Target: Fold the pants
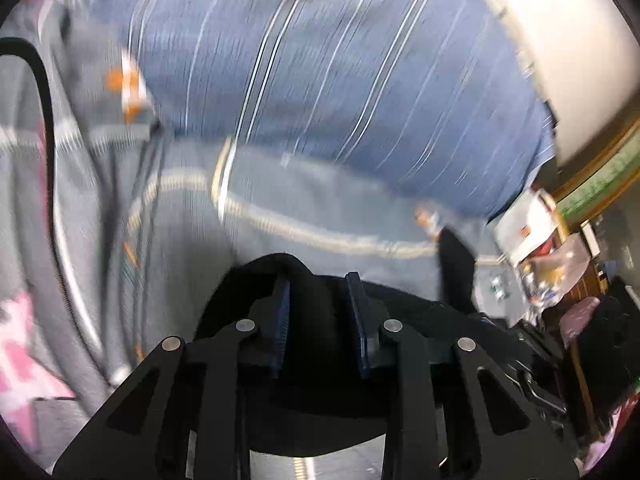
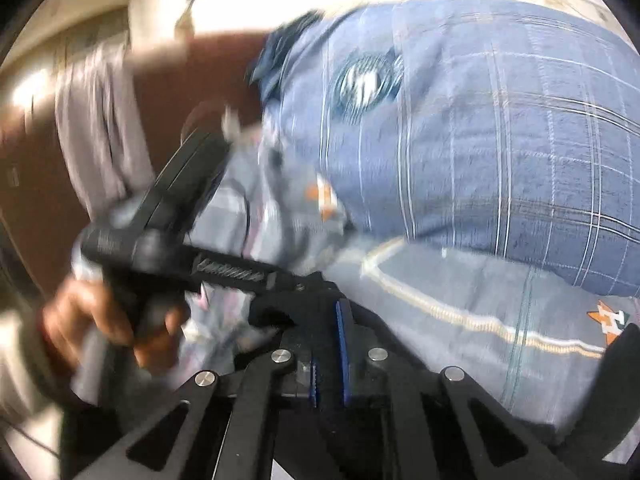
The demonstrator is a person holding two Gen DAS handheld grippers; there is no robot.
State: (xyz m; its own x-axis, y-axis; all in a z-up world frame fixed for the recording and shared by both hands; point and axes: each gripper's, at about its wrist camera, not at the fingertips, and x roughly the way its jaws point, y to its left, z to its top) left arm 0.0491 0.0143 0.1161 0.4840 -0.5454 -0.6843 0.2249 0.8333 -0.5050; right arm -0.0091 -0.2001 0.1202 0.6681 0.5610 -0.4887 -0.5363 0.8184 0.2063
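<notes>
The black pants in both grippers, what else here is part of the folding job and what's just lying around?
Part of the job:
black pants
left gripper, shut on them
right gripper, shut on them

Lying about:
blue plaid bedcover
grey clothing with orange star logo
clutter beside the bed

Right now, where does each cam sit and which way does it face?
Left wrist: on the left gripper, looking along its fingers, down onto black pants pinched between the pads, a grey cover and blue plaid bedding beyond; only its own fingers show.
Right wrist: on the right gripper, jaws shut on black cloth, facing the same bed; the left gripper and the hand holding it show at left.
Shared: pants, grey cover, plaid bedding.
</notes>
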